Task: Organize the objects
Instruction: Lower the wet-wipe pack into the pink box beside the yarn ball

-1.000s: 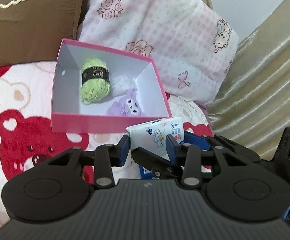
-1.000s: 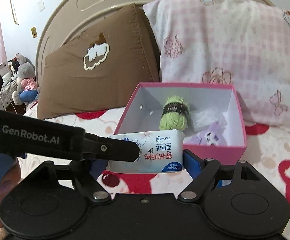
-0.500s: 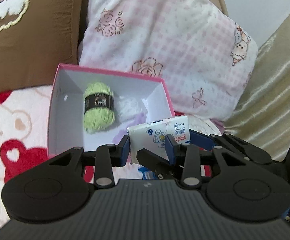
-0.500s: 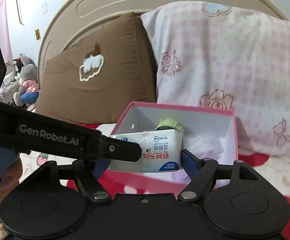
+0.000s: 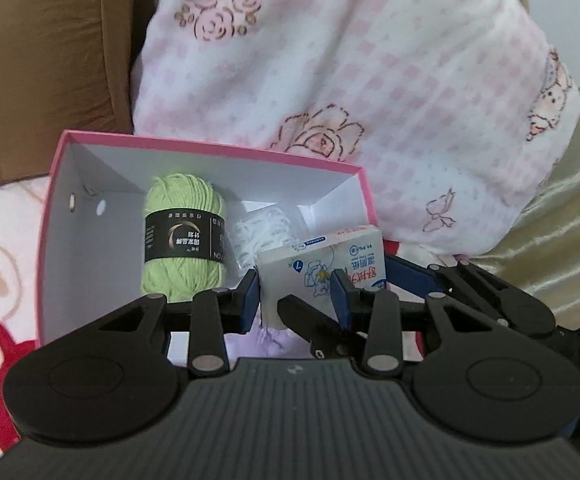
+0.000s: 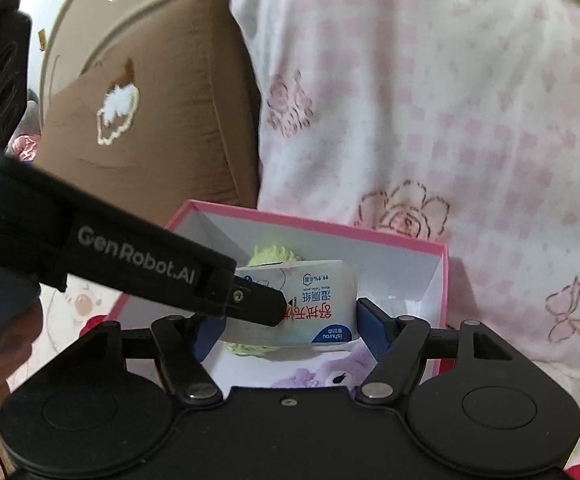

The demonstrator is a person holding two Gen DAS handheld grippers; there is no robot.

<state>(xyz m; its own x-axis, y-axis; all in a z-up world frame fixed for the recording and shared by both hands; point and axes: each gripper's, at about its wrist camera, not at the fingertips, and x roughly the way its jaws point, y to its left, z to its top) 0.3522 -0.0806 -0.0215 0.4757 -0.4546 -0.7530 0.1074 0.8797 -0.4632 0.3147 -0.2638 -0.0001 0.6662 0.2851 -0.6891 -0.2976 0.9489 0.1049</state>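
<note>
Wipes pack point(image 5: 322, 268) over pink box point(image 5: 210, 150) | both jaws clamped on it, opposite ends

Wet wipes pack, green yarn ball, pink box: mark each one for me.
wet wipes pack point(image 6: 322, 308), right wrist view, printed front face.
green yarn ball point(image 5: 182, 240), left wrist view, black label band.
pink box point(image 5: 210, 150), left wrist view, far rim.

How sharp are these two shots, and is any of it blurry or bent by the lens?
Left wrist view: the green yarn ball and the white wet-wipe pack are sharp; the pink checked pillow is soft, edges bowed by the fisheye. Right wrist view: blurrier overall, with the brown pillow smeared and the dark corners vignetted.
</note>
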